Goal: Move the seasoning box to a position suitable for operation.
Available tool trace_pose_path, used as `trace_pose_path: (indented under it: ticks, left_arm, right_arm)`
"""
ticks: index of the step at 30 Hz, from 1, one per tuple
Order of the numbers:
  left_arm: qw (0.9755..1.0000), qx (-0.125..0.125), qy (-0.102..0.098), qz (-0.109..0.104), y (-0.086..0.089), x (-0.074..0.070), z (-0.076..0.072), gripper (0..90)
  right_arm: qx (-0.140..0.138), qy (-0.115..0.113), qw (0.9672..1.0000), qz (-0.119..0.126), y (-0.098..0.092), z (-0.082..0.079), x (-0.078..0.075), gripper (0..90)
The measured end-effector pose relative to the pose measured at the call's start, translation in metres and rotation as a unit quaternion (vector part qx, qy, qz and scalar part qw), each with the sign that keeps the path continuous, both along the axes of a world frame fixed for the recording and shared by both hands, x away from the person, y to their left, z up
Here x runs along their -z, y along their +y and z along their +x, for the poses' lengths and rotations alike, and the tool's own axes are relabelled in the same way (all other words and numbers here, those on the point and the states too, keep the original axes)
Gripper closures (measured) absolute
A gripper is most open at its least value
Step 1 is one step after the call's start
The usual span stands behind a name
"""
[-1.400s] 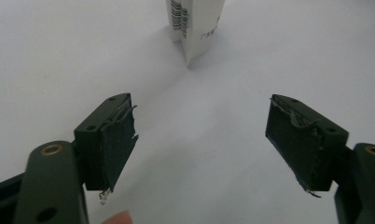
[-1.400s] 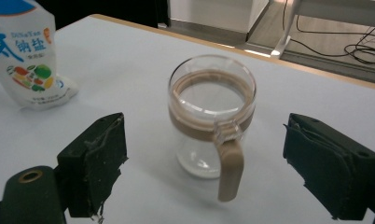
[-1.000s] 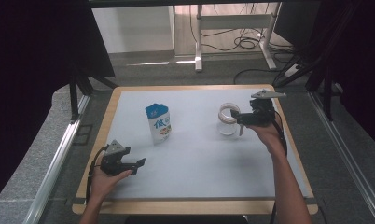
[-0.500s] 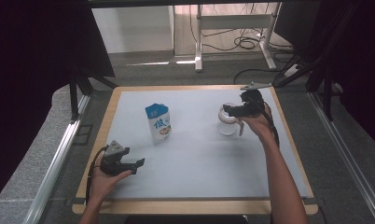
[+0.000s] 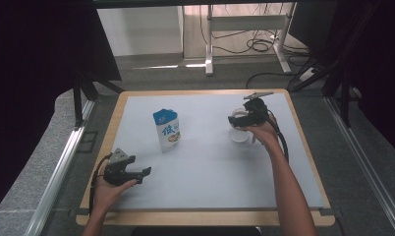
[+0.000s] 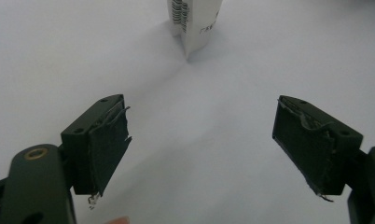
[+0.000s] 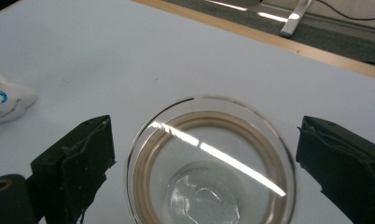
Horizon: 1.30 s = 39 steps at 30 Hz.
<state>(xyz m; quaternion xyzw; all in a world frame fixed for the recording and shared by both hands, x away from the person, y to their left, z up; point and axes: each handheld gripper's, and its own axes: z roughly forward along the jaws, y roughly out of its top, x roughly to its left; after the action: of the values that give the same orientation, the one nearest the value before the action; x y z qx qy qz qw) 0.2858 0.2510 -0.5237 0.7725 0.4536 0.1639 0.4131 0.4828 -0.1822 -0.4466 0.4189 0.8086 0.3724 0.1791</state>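
A small white and blue carton (image 5: 166,129) stands upright left of the table's middle. A clear glass (image 5: 239,129) stands at the right. My right gripper (image 5: 236,120) hangs just over the glass, tilted down at it. In the right gripper view its two open jaws stand on either side of the glass (image 7: 211,161), wider than the rim and not touching it, and the carton (image 7: 6,103) lies far left. My left gripper (image 5: 138,173) rests open near the front left edge. The carton's base (image 6: 195,23) lies well ahead of my open left gripper (image 6: 202,149).
The white table top (image 5: 210,167) has a wooden rim (image 5: 200,217). Grey floor, a desk frame (image 5: 244,34) and cables (image 5: 262,46) lie beyond the far edge. A metal rail (image 5: 63,167) runs along the left side.
The right gripper has swung from the glass's right side to above it, pointing left and down at the rim. The left gripper has stayed put.
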Motion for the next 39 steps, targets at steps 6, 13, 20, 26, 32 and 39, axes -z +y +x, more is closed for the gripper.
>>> trace_pose_path:
  ticks: [6, 13, 20, 26, 32, 39]
  left_arm:
    - [1.0, -0.001, 0.003, 0.0, 0.001, 0.001, 0.001, 18.0]
    - [1.0, 0.0, 0.007, 0.0, 0.0, 0.003, 0.001, 17.8]
    - [1.0, 0.002, 0.009, 0.002, 0.0, 0.004, 0.001, 17.8]
    - [0.9999, 0.001, 0.012, 0.002, 0.001, 0.005, 0.002, 18.0]
    - [0.9998, 0.001, 0.018, 0.0, 0.001, 0.007, 0.003, 18.2]
    - [0.9998, 0.002, 0.018, -0.002, 0.001, 0.007, 0.002, 19.0]
  right_arm:
    - [0.003, 0.017, 0.9997, -0.018, 0.0, 0.004, 0.02, 5.2]
    - [0.001, 0.019, 0.9996, -0.021, 0.0, 0.007, 0.03, 10.4]
    - [0.011, 0.012, 0.9994, -0.029, 0.002, 0.004, 0.029, 11.1]
    - [0.006, 0.002, 0.9997, -0.024, 0.0, 0.0, 0.026, 11.3]
    - [-0.012, -0.012, 0.9996, -0.022, 0.0, -0.009, 0.014, 11.3]
    - [-0.033, -0.022, 0.999, -0.018, -0.002, -0.027, 0.005, 11.3]
